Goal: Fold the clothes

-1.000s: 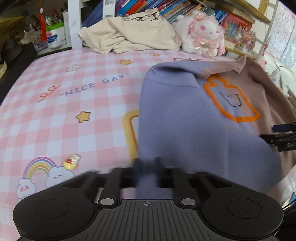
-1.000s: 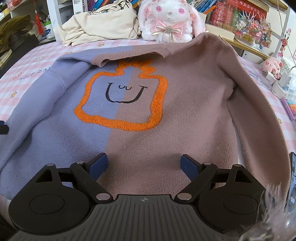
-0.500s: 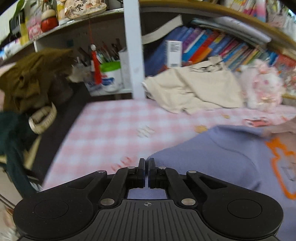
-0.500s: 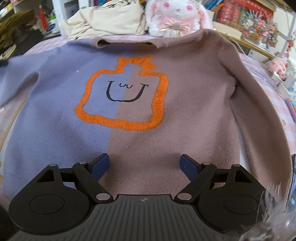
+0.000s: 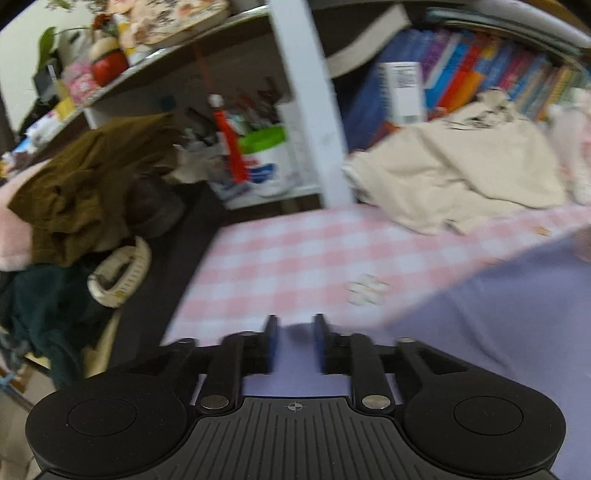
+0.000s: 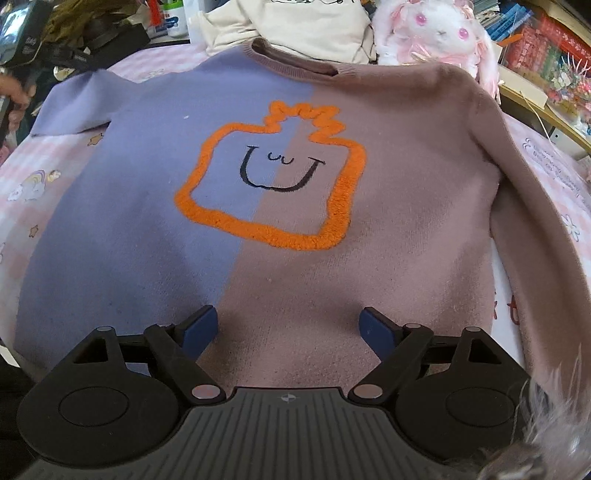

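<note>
A sweater (image 6: 295, 258), lilac on one half and dusty brown on the other, lies face up on the pink checked cloth (image 5: 295, 258), its orange-outlined face showing. Its lilac sleeve (image 6: 77, 103) stretches out to the upper left. In the left wrist view my left gripper (image 5: 295, 343) sits at the end of that lilac sleeve (image 5: 498, 332). Its jaws are opening, with lilac fabric lying loose in the gap between them. My right gripper (image 6: 288, 328) hovers open over the sweater's lower middle, nothing between its blue pads (image 6: 201, 326).
A cream garment (image 5: 461, 177) and a pink plush rabbit (image 6: 432, 33) lie behind the sweater's collar. Bookshelves (image 5: 480, 74) rise behind them. Past the table's left edge (image 5: 199, 277) are a brown clothes heap (image 5: 85, 184) and a green-lidded tub (image 5: 262, 162). A hand (image 6: 14, 92) shows at far left.
My left gripper, shut on the lilac sleeve, carried it outward to the left and its jaws have now parted. The sleeve lies spread out. My right gripper stays open.
</note>
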### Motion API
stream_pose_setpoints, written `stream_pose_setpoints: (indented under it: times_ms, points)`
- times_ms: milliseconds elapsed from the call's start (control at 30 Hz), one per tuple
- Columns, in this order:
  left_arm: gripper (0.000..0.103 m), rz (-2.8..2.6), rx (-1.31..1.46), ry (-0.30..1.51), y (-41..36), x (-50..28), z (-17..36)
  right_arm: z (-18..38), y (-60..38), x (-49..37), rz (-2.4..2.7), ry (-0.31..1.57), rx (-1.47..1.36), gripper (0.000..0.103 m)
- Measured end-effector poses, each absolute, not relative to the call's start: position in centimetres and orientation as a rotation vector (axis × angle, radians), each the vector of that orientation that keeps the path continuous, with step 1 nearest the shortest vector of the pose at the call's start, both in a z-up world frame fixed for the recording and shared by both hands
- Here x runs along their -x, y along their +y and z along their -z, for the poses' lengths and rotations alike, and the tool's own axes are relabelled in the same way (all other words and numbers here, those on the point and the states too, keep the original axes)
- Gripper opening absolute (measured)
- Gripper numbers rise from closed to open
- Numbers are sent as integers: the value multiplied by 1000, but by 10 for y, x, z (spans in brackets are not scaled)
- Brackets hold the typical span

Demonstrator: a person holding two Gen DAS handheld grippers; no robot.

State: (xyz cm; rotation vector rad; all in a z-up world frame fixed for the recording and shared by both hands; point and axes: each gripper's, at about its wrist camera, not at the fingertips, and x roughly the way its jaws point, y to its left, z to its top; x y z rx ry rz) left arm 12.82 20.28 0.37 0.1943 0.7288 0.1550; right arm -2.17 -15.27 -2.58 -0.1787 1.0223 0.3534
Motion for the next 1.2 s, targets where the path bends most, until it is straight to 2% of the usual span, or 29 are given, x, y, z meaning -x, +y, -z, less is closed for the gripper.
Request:
stream_pose_setpoints:
  times_ms: [33,100,167,367,467,767,900,1000,1067,1100,1133,1167,1200]
  points:
    - [41,-126,-196,720,195,-118,-4,26,-154,22,-355,1020,176,85]
    - [60,-35,-167,720,176,-95,-5,27,-154,23,-360,1009,177,86]
    - [64,70,-125,731,155,-72,-4,28,-155,23,-371,1002,180,87]
    - [70,264,-104,784,83,-17,12,27,-158,21,-421,986,209,86]
    - [72,287,-153,812,50,-5,21,16,-167,22,-422,919,236,86]
    - [84,228,-168,831,6,13,23,-16,-239,12,-278,731,355,84]
    - [85,166,-152,854,-4,15,27,-24,-280,1,-219,703,417,83]
    - [85,127,-154,872,-12,19,30,-18,-303,-13,-213,739,427,73]
    - [86,102,-165,878,-19,21,31,-13,-312,-22,-242,776,425,58]
    - [86,91,-170,880,-21,21,31,-10,-317,-27,-256,795,424,54]
    - [86,80,-173,882,-24,22,31,-7,-321,-31,-271,814,424,44]
    - [87,69,-177,884,-26,23,30,-5,-325,-36,-293,836,424,27]
    - [87,59,-178,885,-28,24,30,-3,-328,-41,-318,859,420,18]
